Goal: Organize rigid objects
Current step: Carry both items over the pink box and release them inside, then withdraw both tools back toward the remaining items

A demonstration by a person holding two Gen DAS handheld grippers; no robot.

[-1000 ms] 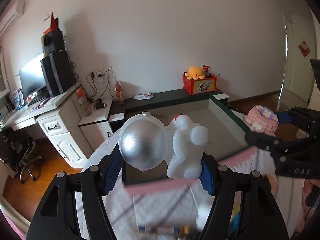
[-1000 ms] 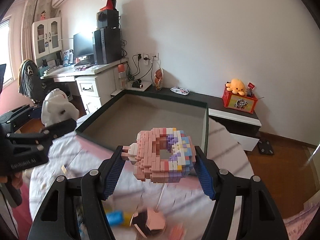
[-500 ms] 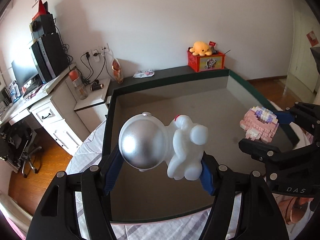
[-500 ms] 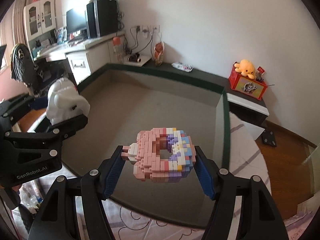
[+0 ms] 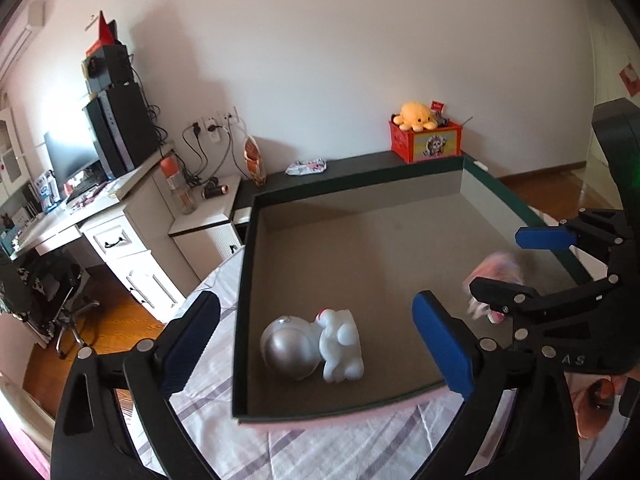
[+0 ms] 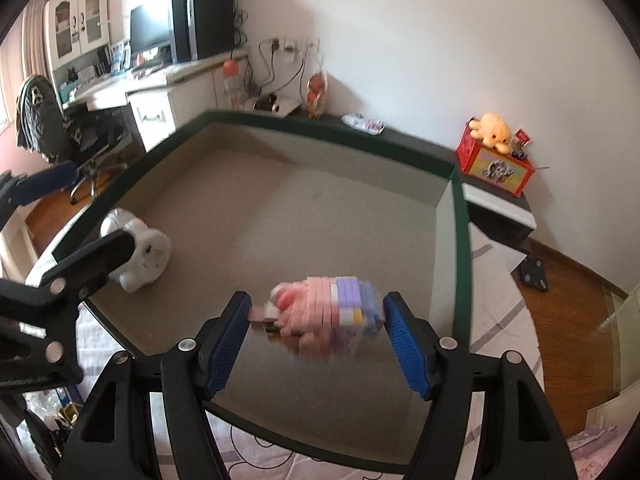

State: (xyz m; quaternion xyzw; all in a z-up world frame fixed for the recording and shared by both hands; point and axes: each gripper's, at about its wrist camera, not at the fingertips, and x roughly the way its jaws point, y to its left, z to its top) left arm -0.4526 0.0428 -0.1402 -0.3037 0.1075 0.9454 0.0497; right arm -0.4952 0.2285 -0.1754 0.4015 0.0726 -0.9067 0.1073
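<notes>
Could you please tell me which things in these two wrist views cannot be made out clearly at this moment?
- Pink block donut: motion-blurred in both views; whether the right gripper pads still press it cannot be told.
- Astronaut figure: partly hidden in the right wrist view by a finger of the left gripper, whose jaws have just been opening, empty.
- Box: its near right corner is hidden in the left wrist view by the right gripper.

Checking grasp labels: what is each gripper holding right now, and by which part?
Left gripper: nothing; its jaws have just opened, and the astronaut lies in the box. Right gripper: blurred block donut between its fingers; whether they clamp its sides cannot be told.
</notes>
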